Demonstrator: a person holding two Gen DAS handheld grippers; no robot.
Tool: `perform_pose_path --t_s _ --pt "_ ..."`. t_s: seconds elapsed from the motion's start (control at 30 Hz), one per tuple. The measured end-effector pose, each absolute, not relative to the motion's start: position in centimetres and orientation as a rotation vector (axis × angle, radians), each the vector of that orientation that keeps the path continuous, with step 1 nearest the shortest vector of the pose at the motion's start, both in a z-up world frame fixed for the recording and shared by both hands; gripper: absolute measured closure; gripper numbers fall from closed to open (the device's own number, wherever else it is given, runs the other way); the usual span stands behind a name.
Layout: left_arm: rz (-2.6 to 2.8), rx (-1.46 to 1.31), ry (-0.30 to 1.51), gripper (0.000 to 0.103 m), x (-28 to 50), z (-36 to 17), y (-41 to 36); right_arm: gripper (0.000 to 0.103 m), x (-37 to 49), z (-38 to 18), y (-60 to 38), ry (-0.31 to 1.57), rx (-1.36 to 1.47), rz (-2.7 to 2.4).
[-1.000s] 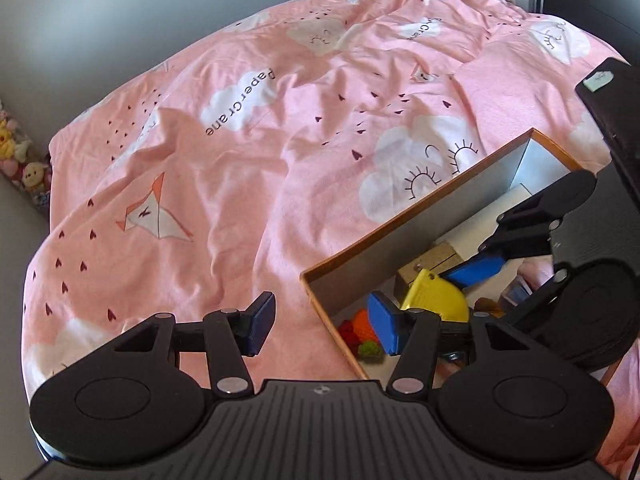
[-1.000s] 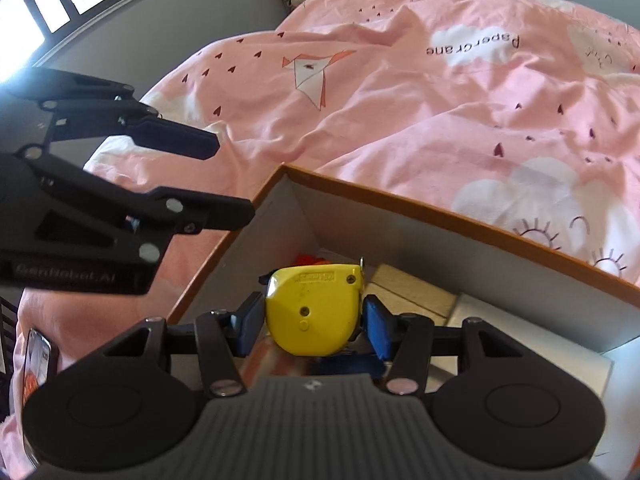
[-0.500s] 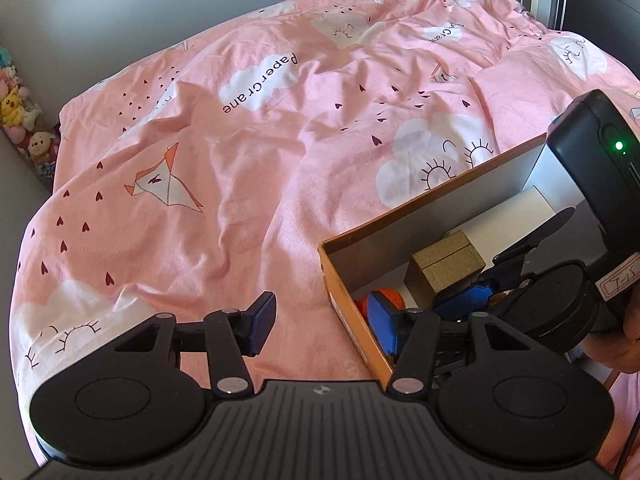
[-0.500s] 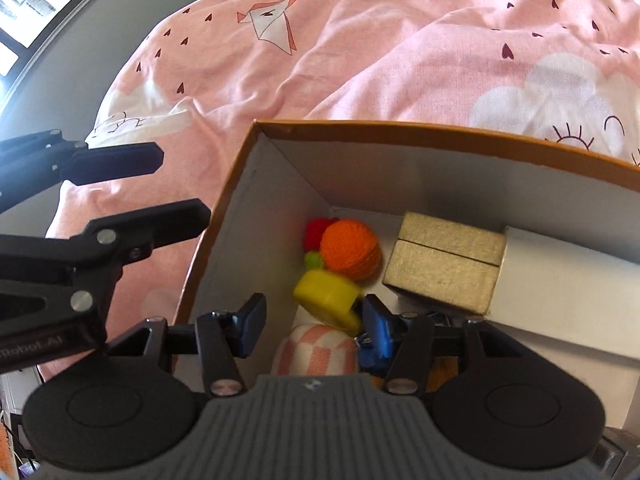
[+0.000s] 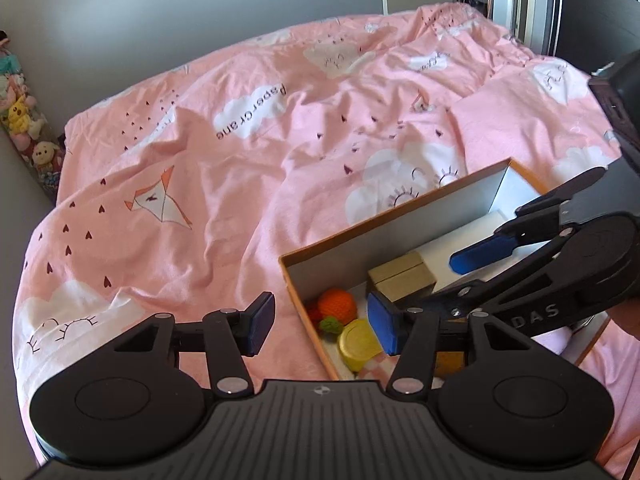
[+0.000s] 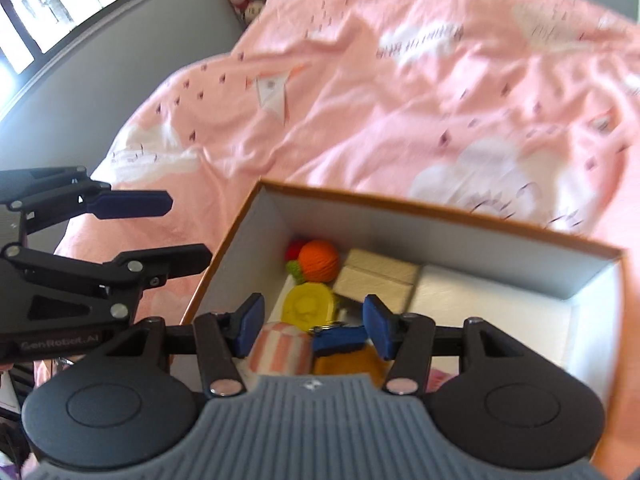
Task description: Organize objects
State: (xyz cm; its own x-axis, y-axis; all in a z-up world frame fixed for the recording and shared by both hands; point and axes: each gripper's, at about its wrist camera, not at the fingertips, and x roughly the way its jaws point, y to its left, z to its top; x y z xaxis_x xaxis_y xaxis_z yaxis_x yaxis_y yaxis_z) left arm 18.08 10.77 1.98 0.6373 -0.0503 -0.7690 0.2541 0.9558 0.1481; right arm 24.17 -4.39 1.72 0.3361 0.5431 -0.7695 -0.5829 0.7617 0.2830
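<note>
right tongs [image 6: 312,326]: open, empty, above box [image 6: 440,210] | left tongs [image 5: 322,326]: open, empty, straddling box's corner wall | yellow tape measure [image 6: 310,306]: lying inside box, beside orange ball [image 6: 320,260] | box: on bed [image 5: 240,168]

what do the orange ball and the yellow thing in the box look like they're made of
Orange ball: looks like crocheted yarn, matte and fuzzy, with ribbed stitch texture. Yellow thing: seems hard moulded plastic, smooth with a slight sheen and embossed marks. Box: probably cardboard, with a thin orange-brown rim and plain white inside.
</note>
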Motion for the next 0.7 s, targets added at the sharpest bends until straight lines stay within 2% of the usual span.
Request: perform_pose_path --t_s 0.17,0.23,0.3,0.4,0.7 --pt "-0.142 0.208 0.818 0.034 16.1 3.4 8.6 0.042 21.1 4.7 -8.1 0.852 -0.082 0.680" --pt "-0.111 0.185 0.790 0.030 15.2 4.0 7.8 0.035 19.6 5.8 -9.4 0.790 -0.101 0.656" --pt "-0.068 0.167 0.750 0.018 14.2 4.4 7.0 0.029 18.1 6.7 -10.7 0.729 -0.112 0.631" --pt "-0.015 0.128 0.712 0.018 12.9 5.0 6.0 0.018 15.9 7.7 -12.5 0.651 -0.116 0.591" --pt "0.064 0.016 0.680 0.017 9.0 4.4 4.0 0.009 10.6 7.8 -16.0 0.504 -0.085 0.480"
